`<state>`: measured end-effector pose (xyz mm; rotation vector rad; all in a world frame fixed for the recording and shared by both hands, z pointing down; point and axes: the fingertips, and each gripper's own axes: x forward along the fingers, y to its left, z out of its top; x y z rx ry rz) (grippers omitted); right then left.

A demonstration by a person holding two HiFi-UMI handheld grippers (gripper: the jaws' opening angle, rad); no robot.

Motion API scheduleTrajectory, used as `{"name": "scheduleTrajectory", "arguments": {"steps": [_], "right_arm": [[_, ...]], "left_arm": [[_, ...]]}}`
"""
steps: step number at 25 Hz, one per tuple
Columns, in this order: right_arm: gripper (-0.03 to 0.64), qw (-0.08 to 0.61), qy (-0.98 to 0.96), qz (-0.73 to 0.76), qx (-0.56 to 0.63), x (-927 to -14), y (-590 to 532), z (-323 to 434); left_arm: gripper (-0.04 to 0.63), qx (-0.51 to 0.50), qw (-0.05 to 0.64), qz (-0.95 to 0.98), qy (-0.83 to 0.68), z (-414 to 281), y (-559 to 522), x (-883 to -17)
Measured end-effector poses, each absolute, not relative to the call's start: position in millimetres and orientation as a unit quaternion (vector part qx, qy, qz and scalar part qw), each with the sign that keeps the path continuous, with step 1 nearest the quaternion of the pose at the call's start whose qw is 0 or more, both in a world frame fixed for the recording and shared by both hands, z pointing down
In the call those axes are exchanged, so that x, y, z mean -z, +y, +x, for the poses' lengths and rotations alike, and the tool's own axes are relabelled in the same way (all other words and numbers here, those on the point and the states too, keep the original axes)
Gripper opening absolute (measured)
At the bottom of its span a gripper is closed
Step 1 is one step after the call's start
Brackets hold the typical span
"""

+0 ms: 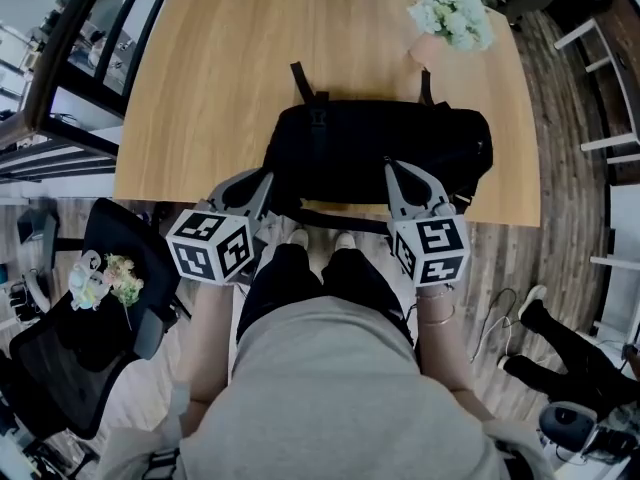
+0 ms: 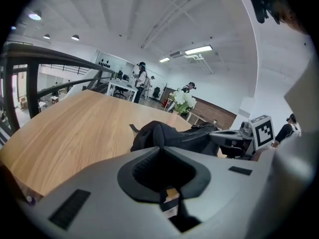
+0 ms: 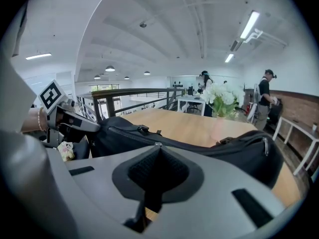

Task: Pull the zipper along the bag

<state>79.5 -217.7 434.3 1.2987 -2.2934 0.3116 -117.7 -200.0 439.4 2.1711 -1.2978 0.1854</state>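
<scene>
Wooden surface (image 1: 200, 88) carries the black bag (image 1: 380, 143) at its near edge; your left hand-held gripper (image 1: 267, 180) is closed at its left end, your right hand-held gripper (image 1: 390, 167) is closed, apparently on the zipper pull (image 3: 157, 144); the pull seems under way, so next draw steadily along the zip line.

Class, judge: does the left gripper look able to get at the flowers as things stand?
Probably not without leaning: the flowers stand at the table's far right corner, the black bag lies between, and the left gripper is shut on that bag's near left end.
</scene>
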Motion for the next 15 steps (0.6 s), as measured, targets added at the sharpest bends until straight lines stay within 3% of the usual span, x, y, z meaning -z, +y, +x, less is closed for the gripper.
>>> {"name": "scheduleTrajectory", "arguments": {"steps": [15], "right_arm": [[0.011,0.226,-0.86,0.441,-0.12,-429.0,-223.3,90.8]], "left_arm": [[0.046,-0.106,0.243,0.788,-0.555,-115.4,-198.4,-436.4]]}}
